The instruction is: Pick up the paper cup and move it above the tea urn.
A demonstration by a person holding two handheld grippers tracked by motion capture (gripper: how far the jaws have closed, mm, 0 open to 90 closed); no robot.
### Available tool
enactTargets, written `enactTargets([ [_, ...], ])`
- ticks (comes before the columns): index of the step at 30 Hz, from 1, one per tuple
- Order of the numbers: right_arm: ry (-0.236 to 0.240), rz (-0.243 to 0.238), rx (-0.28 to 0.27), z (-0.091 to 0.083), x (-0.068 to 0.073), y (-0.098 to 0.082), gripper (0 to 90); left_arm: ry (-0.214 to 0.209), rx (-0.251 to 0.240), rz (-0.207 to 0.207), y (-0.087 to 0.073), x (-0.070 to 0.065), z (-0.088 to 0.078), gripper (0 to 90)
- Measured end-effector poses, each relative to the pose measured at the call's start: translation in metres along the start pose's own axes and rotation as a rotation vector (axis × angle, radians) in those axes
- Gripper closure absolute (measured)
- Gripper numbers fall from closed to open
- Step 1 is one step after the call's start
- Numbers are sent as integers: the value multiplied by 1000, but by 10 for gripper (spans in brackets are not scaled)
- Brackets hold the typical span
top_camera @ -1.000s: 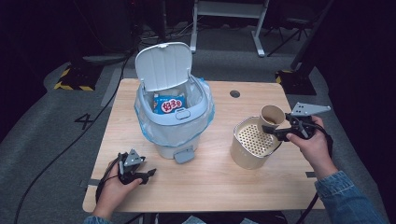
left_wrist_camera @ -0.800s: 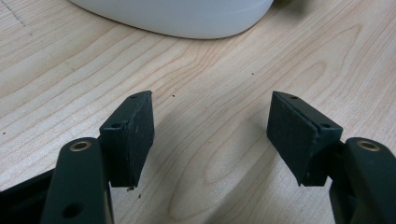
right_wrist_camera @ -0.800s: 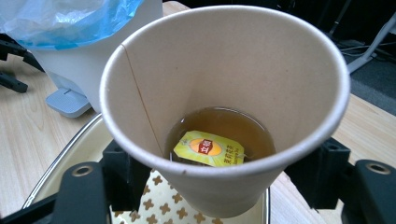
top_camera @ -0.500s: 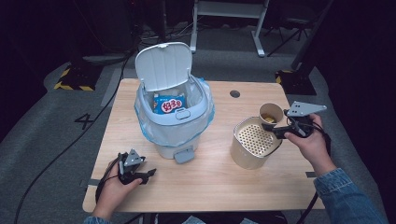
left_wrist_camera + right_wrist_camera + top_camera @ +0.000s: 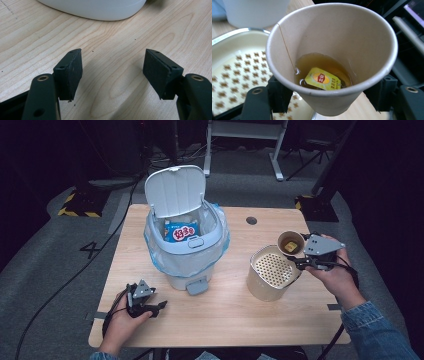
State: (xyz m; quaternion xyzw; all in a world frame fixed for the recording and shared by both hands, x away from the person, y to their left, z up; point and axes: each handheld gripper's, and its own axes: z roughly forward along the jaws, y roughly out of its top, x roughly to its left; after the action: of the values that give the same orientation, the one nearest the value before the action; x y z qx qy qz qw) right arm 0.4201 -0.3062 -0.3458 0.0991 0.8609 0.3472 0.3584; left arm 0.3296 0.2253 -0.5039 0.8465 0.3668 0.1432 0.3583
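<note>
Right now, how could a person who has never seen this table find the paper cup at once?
Start at the white bin in the middle of the wooden table, then look right to the cream container with a perforated top. The paper cup is held above its far edge by the right gripper; it alone contains tea and a yellow tag.

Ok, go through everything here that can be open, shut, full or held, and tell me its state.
Bin lid: flipped up, open.
Bin: lined with a bag, snack packet inside.
Paper cup: held, tilted, holding tea and a teabag.
Strainer container: upright, uncovered.
Right gripper: shut on the cup.
Left gripper: open, nothing between its fingers.
</note>
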Motion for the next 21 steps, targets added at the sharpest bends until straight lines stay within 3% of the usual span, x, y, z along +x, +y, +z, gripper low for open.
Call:
enactTargets([
  [1, 0, 0, 0, 0, 0, 0, 320, 0, 0, -1, 0, 0, 0, 326],
  [2, -23, -70, 18, 0, 3, 1, 321, 0, 0, 0, 0, 0, 0, 326],
  [3, -32, -99, 27, 0, 4, 1, 322, 0, 0, 0, 0, 0, 0, 326],
  [4, -32, -99, 27, 0, 4, 1, 322, 0, 0, 0, 0, 0, 0, 326],
  [5, -52, -146, 46, -1, 7, 1, 323, 0, 0, 0, 0, 0, 0, 326],
  [6, -52, -146, 46, -1, 7, 1, 323, 0, 0, 0, 0, 0, 0, 326],
  [7, -89, -217, 67, -2, 11, 2, 325, 0, 0, 0, 0, 0, 0, 326],
  [9, -108, -266, 87, -3, 13, 3, 325, 0, -1, -1, 0, 0, 0, 326],
  [10, -108, -266, 87, -3, 13, 3, 325, 0, -1, -1, 0, 0, 0, 326],
  [14, -176, -421, 137, -3, 23, 7, 327, 0, 0, 0, 0, 0, 0, 326],
  [15, -176, -421, 137, -3, 23, 7, 327, 0, 0, 0, 0, 0, 0, 326],
  [19, -222, -543, 175, -1, 31, 9, 327, 0, 0, 0, 0, 0, 0, 326],
  [20, -258, -627, 197, 0, 34, 9, 327, 0, 0, 0, 0, 0, 0, 326],
  [21, -258, -627, 197, 0, 34, 9, 327, 0, 0, 0, 0, 0, 0, 326],
])
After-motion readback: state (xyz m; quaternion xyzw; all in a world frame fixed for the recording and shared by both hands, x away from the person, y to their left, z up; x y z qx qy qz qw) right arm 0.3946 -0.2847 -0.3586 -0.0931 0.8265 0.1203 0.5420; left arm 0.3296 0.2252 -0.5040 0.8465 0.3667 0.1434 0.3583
